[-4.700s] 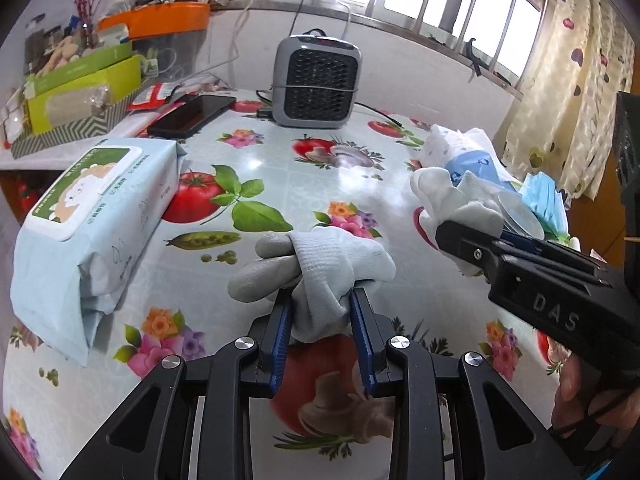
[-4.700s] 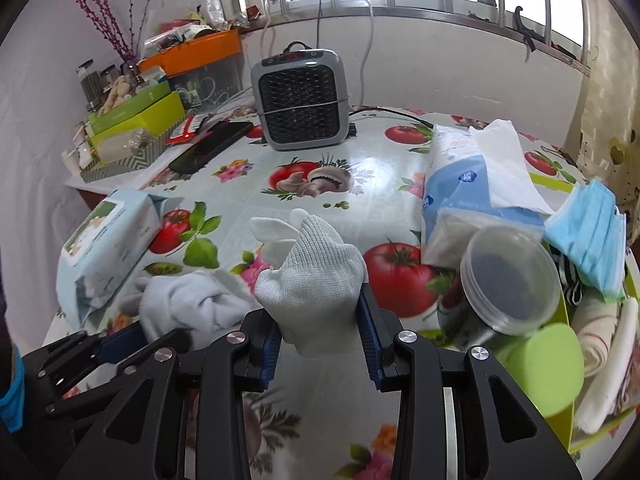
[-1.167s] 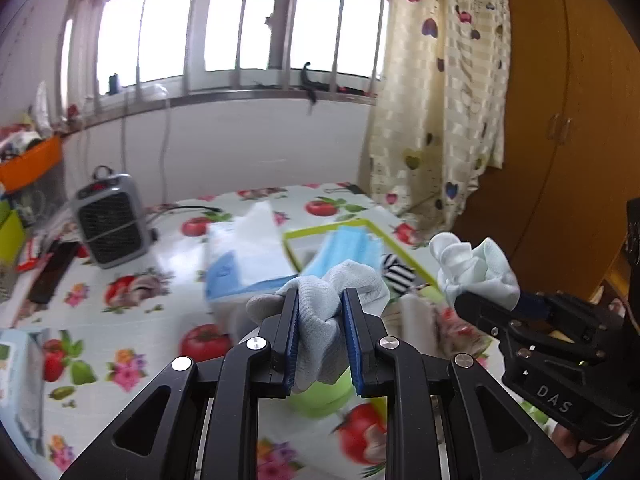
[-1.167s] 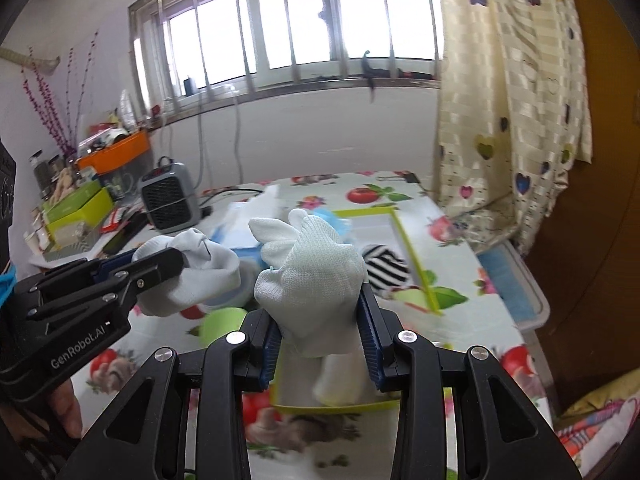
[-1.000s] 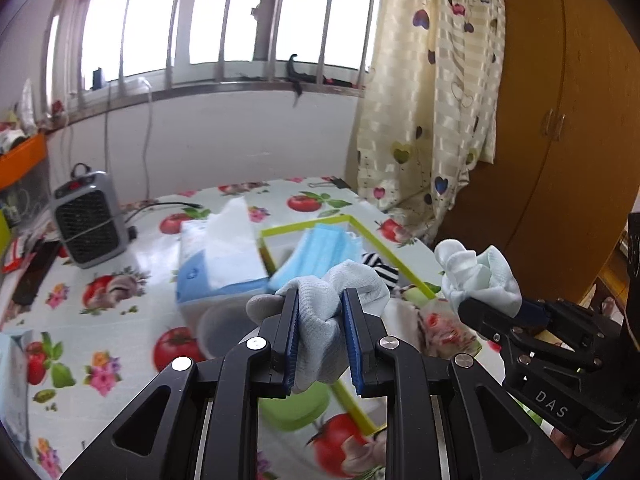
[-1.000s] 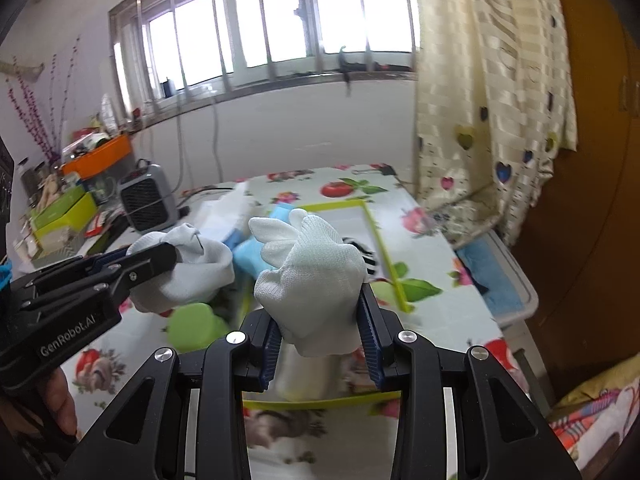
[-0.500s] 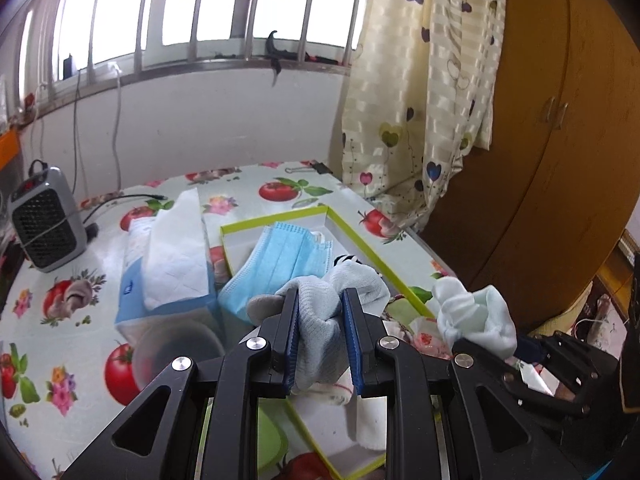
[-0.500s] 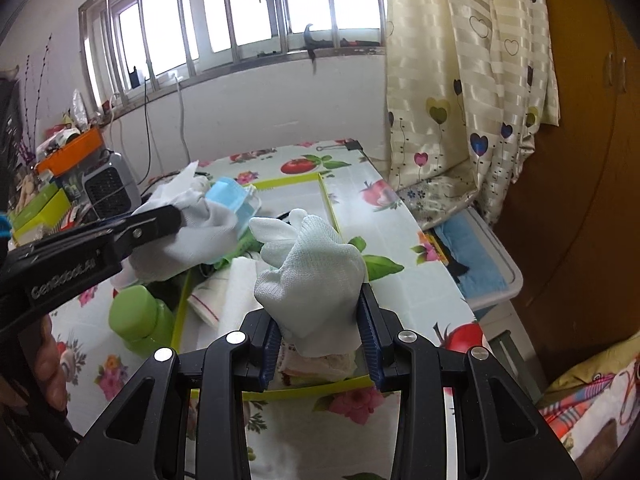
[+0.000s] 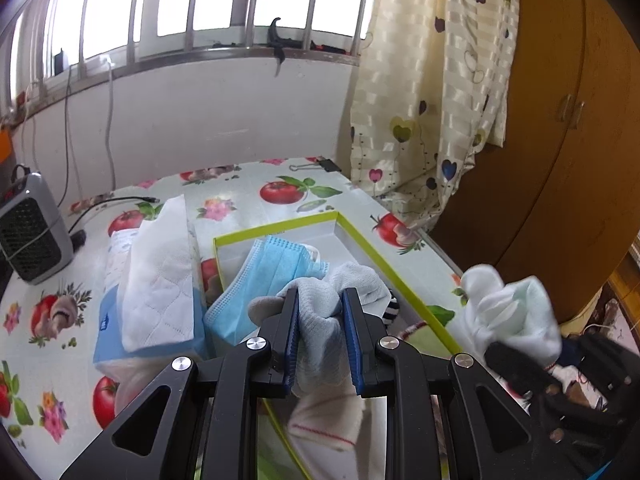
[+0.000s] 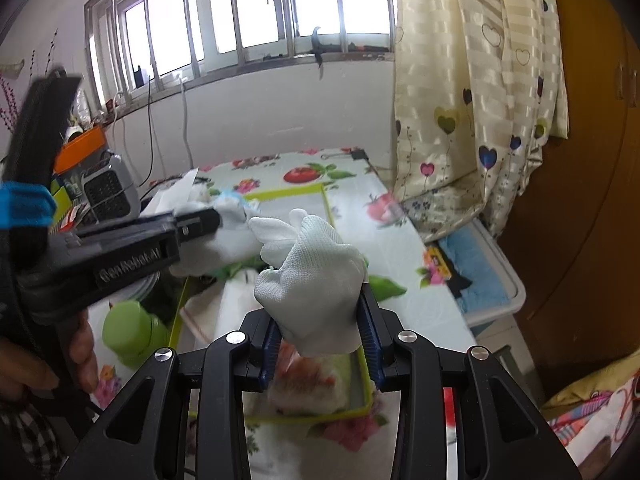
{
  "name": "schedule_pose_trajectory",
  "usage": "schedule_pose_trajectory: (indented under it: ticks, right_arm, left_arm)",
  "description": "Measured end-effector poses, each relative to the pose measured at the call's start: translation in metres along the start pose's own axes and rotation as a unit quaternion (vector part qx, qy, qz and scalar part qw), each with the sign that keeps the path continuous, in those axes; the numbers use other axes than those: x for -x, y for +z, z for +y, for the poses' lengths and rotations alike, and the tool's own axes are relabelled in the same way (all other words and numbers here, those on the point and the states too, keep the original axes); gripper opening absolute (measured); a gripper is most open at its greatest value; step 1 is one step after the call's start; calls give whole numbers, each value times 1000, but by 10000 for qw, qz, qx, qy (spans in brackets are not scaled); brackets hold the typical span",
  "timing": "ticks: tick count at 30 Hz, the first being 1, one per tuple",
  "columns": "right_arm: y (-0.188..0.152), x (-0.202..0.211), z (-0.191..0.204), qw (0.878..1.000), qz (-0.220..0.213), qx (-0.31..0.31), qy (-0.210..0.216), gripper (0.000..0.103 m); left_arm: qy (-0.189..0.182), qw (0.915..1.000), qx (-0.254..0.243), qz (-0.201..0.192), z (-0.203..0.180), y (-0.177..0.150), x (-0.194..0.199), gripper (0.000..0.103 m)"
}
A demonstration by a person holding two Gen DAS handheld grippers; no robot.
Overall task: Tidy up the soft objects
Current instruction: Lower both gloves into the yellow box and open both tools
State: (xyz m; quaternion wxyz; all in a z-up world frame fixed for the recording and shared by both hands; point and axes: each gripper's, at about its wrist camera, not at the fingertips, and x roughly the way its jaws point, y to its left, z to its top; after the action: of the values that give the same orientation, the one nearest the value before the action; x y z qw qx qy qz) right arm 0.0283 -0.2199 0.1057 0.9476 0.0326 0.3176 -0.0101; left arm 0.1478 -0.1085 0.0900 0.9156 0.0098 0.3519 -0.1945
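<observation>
A: Quick pass, near first. Left tongs [image 9: 320, 336] are clamped on a grey glove [image 9: 320, 320], bunched between the blue pads, cuff hanging down. Right tongs [image 10: 318, 340] are clamped on a white glove [image 10: 316, 280], its fingers sticking up past the tips.

B: Why gripped mid-body like that?

A: My guess is a fat pinch keeps floppy knit from slipping during the carry. Both gloves hang in the air over the near end of the yellow-rimmed tray [image 9: 400, 276], not resting on anything.

B: So the step is the drop-off?

A: Looks that way, both pairs of tongs point down toward the tray. It already holds blue face masks [image 9: 276, 268], a striped cloth [image 9: 394, 308] and folded white towels [image 9: 332, 424], so soft stuff is being pooled there.

B: Outside the tray?

A: Tissue pack [image 9: 152, 280] just left of it on the tabletop [image 9: 248, 184], green lid [image 10: 132, 328] beside the near-left corner. Farther back a small heater [image 9: 28, 232], a binder clip [image 9: 320, 166] by the far edge, then the curtain [image 9: 432, 80]. Snag risk: glove fingers catching the pads on release.
</observation>
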Motion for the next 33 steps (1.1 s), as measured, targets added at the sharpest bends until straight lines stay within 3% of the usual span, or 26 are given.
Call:
schedule_pose_trajectory:
  ticks: [10,18,30,33]
  right_arm:
    - [19,-46,-1,9995,264,73,133,36]
    - [15,-75,2,9974,616,326,173,36]
    - [12,-76,5,9966,664,462,177,40]
    - [12,-76,6,9963,688,481,161,43]
  left_arm:
    - [148,9996,140,209,7,1,-27,20]
    - [83,9994,189,263,11,-1,-32,24]
    - [41,9992,276,280,12,-1,-25,36]
    - [12,9993,293,248,11,-2,-21,44]
